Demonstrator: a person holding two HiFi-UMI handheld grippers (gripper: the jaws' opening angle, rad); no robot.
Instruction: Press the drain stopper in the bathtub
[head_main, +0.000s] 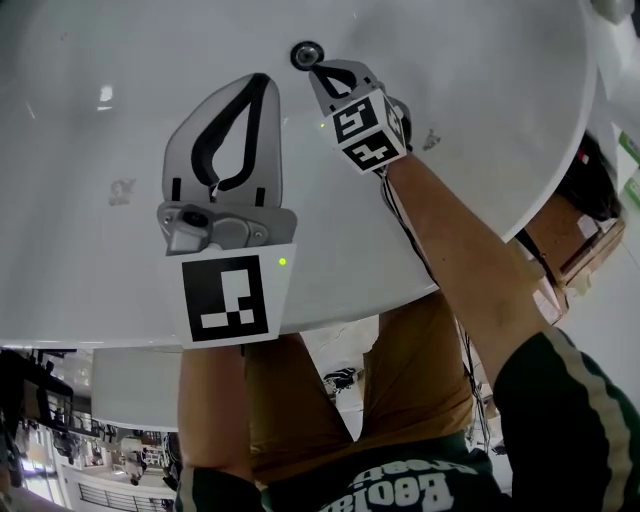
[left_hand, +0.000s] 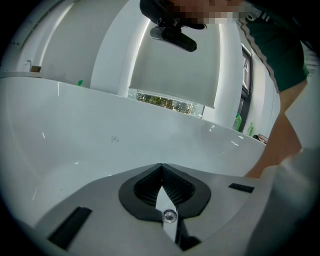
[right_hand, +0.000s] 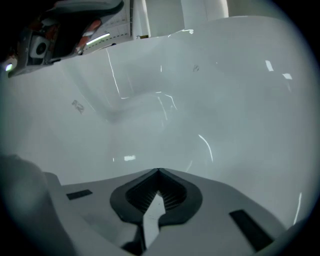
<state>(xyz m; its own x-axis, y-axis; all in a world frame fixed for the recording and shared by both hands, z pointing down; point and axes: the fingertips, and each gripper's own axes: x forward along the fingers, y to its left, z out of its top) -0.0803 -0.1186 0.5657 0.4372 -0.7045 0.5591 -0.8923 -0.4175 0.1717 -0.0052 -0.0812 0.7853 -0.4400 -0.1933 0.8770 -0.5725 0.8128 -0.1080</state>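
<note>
White bathtub (head_main: 80, 120): its smooth inner wall fills most of the head view and forms the background of both gripper views.

Person's right forearm (head_main: 450, 250): bare, it reaches from a dark green striped sleeve (head_main: 570, 400) up into the tub.

Left gripper (head_main: 262, 82): it hangs over the tub wall at centre left, apart from the drain. In the left gripper view its jaws meet at the tips, closed with nothing between them (left_hand: 161, 166).

Right gripper (head_main: 318, 68): it is angled steeply down toward the tub floor. Its jaws are pressed together and empty in the right gripper view (right_hand: 159, 171), and its marker cube (head_main: 368, 128) sits just behind them.

Drain stopper (head_main: 306, 54): a round dark-and-chrome disc in the tub floor at top centre of the head view. The right gripper's closed tip lies just beside its lower right edge. Whether they touch cannot be made out.

Two green bottles (left_hand: 237, 121): they stand beyond the far rim.
</note>
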